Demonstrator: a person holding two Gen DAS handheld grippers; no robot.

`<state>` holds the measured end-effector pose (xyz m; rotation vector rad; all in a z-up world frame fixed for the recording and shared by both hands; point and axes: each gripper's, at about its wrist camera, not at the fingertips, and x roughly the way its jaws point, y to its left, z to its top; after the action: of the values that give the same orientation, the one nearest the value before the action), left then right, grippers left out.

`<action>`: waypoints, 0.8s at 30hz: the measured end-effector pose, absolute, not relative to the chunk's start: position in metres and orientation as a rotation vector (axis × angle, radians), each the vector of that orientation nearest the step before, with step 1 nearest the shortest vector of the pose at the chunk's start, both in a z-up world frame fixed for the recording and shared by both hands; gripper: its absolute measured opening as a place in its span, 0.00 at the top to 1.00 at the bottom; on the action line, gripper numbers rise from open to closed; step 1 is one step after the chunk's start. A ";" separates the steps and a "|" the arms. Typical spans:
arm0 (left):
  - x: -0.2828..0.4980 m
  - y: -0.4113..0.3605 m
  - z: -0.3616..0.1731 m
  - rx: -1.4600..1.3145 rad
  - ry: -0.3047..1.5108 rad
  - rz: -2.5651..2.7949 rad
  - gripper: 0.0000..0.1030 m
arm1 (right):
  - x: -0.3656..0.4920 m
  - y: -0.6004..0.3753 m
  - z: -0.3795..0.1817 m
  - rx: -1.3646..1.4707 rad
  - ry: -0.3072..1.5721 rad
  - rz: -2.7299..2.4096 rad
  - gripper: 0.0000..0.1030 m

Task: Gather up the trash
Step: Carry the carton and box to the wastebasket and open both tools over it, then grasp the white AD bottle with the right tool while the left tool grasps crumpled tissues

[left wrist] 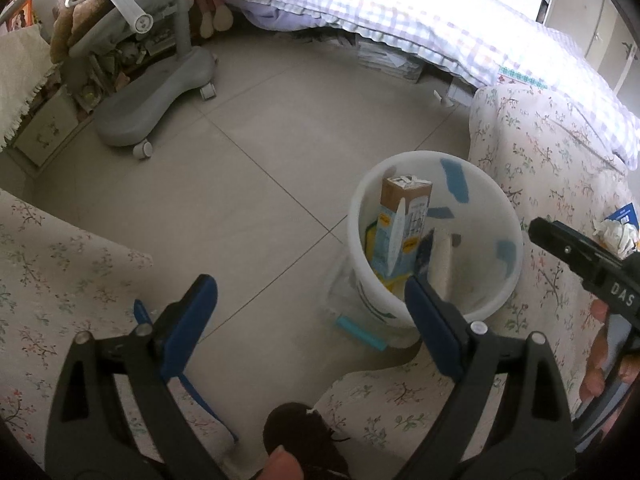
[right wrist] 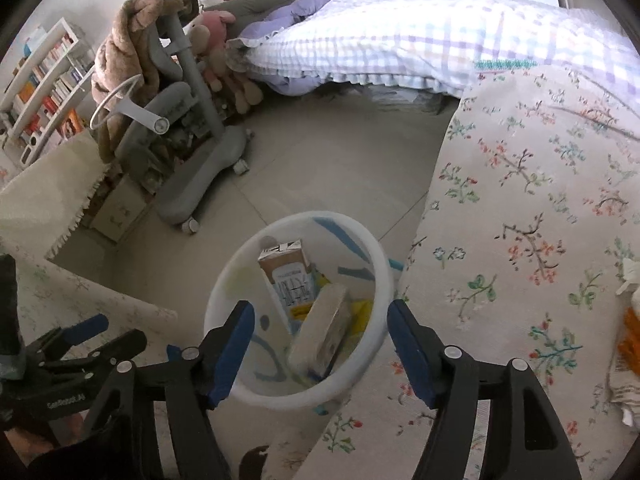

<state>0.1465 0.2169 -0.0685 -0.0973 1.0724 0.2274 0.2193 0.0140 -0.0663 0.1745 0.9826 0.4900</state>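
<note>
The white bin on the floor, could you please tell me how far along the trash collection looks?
Done: the white bin already holds a milk carton and a pale flat packet. In hand: nothing; the left tongs and right tongs are both open and empty above it. Left: at least the crumpled paper on the floral cloth.

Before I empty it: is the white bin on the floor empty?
No. The white bin holds a carton standing against its wall and a beige block.

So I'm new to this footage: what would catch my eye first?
The white bin on the tiled floor, holding an upright carton and a beige block. Both grippers, left and right, stand open and empty near it, and flowered fabric lies beside it.
</note>
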 end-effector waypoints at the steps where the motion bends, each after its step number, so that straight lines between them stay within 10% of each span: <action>1: 0.146 0.217 -0.068 -0.097 1.072 0.227 0.08 | 0.218 0.014 -0.065 0.172 0.981 0.486 0.31; 24: 0.156 0.129 -0.053 -0.099 1.080 0.061 0.02 | 0.177 -0.128 -0.026 0.148 1.037 0.190 0.24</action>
<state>0.1561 0.1285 -0.0527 -0.0988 1.0796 0.0612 0.1767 -0.1279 -0.0255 0.1476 1.0368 0.1899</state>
